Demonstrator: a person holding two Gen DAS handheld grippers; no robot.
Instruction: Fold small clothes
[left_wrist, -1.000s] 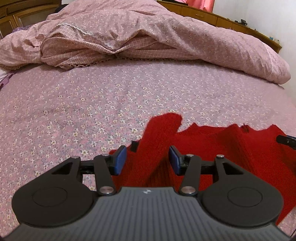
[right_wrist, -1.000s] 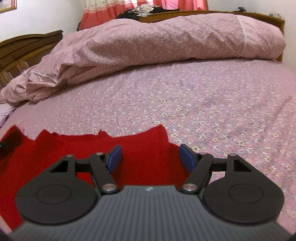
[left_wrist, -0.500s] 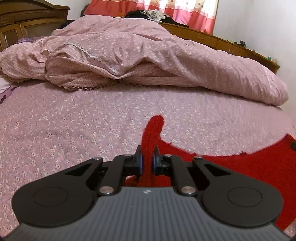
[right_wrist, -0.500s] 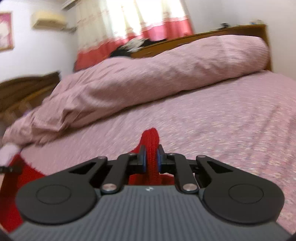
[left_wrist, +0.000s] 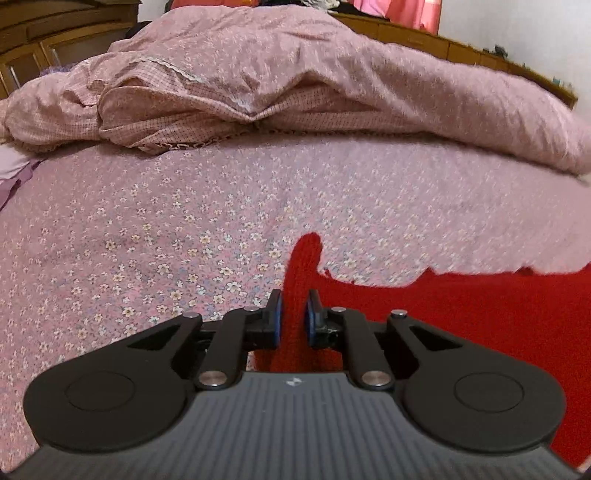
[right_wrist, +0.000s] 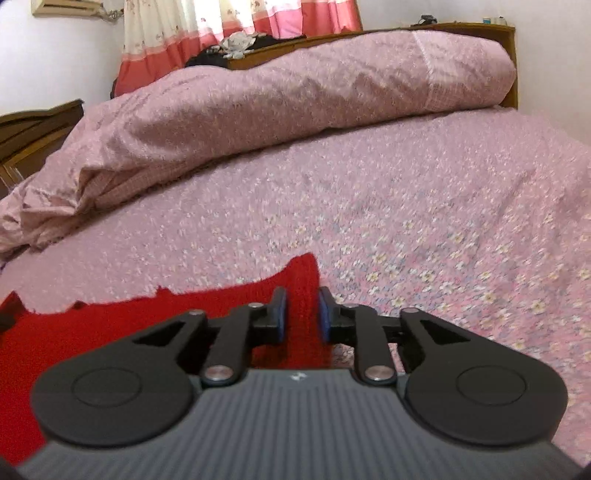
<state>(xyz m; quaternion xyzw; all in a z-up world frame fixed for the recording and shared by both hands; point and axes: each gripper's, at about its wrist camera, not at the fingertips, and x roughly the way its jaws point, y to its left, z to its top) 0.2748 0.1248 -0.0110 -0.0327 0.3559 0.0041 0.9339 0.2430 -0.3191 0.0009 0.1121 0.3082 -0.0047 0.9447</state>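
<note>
Tongs on the left (left_wrist: 293, 314) clamped tight on a raised pinch of the red knit garment (left_wrist: 461, 314), at its left corner. Right tongs (right_wrist: 302, 314) with jaws opening, a ridge of the same knit standing between the pads and touching both, at the right corner. Looks like a grip on each end of one edge.

Lies spread on the flowered bed sheet (left_wrist: 184, 221), low in both views and close under the tongs. Stretches in a red band from one pinch to the other, far edge ragged and wavy.

Handling, as a judgement: soft, limp and light, with no stiffness to hold a shape. Sags between two holds and bunches wherever squeezed. Grips well on a chunky knit, so little chance of slipping, but stretches and snags if tugged hard. Nothing fragile about it. Best taken at the corners or along the hem, both sides level, so the fold comes over square. Risky on the right: too loose a pinch and that corner drops.

Count: one red garment, two tongs, one bed sheet. One rumpled pink quilt (left_wrist: 295, 74) heaped along the far side, well apart from the garment. No second garment to fold visible.
</note>
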